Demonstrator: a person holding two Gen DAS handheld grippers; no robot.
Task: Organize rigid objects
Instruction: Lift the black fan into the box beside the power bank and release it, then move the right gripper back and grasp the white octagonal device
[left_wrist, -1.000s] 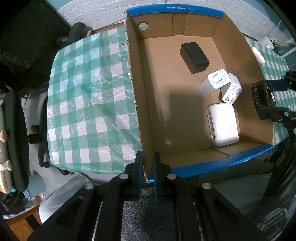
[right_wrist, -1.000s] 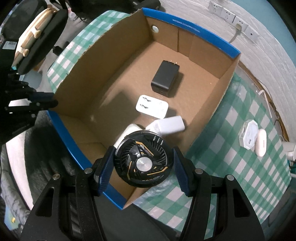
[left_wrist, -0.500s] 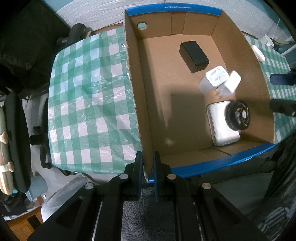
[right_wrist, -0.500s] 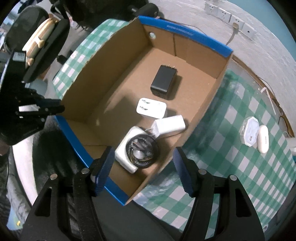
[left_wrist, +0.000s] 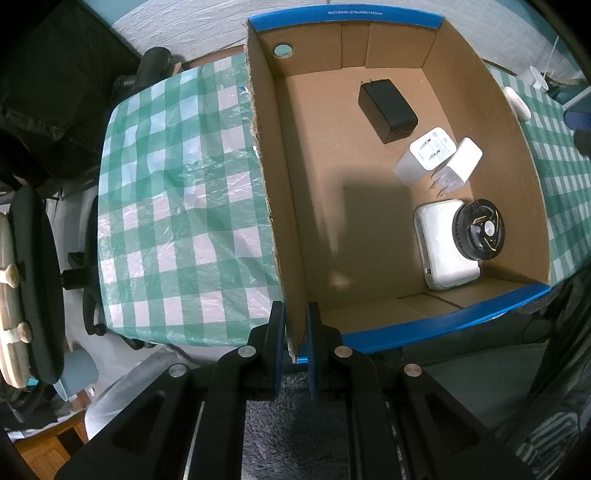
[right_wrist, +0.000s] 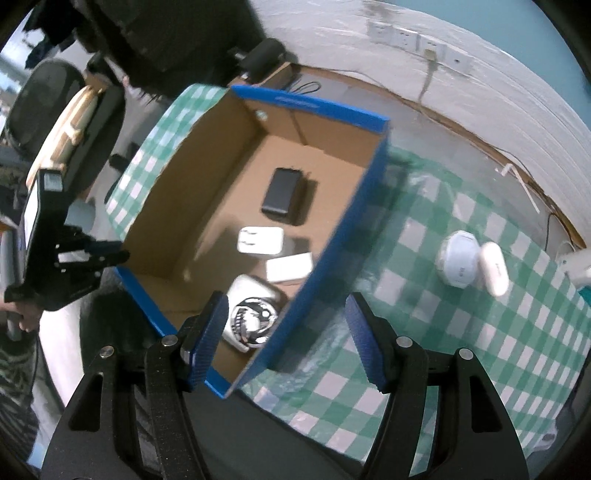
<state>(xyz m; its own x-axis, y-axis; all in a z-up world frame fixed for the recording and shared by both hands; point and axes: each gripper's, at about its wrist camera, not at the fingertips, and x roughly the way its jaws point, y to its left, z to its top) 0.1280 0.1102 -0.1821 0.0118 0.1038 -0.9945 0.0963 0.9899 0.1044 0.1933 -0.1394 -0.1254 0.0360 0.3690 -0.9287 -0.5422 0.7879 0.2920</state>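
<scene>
Left gripper (left_wrist: 293, 328) is clamped on the near corner wall of the cardboard box (left_wrist: 280, 206), pinning it on the checked tablecloth (left_wrist: 177, 192). Right gripper (right_wrist: 286, 343) has its jaws apart w/ nothing between them, hovering over the box's right wall. The little black fan (left_wrist: 478, 234) sits inside, propped on a white adapter (left_wrist: 441, 247) near that wall. Still out on the cloth: a white hexagon gadget (right_wrist: 458, 264) and a white pill-shaped case (right_wrist: 493, 267), touching each other. Both look like light, stiff, smooth plastic, prob a bit slippery imo, so I'd pinch the case across its narrow sides, nothing fragile-looking.
</scene>
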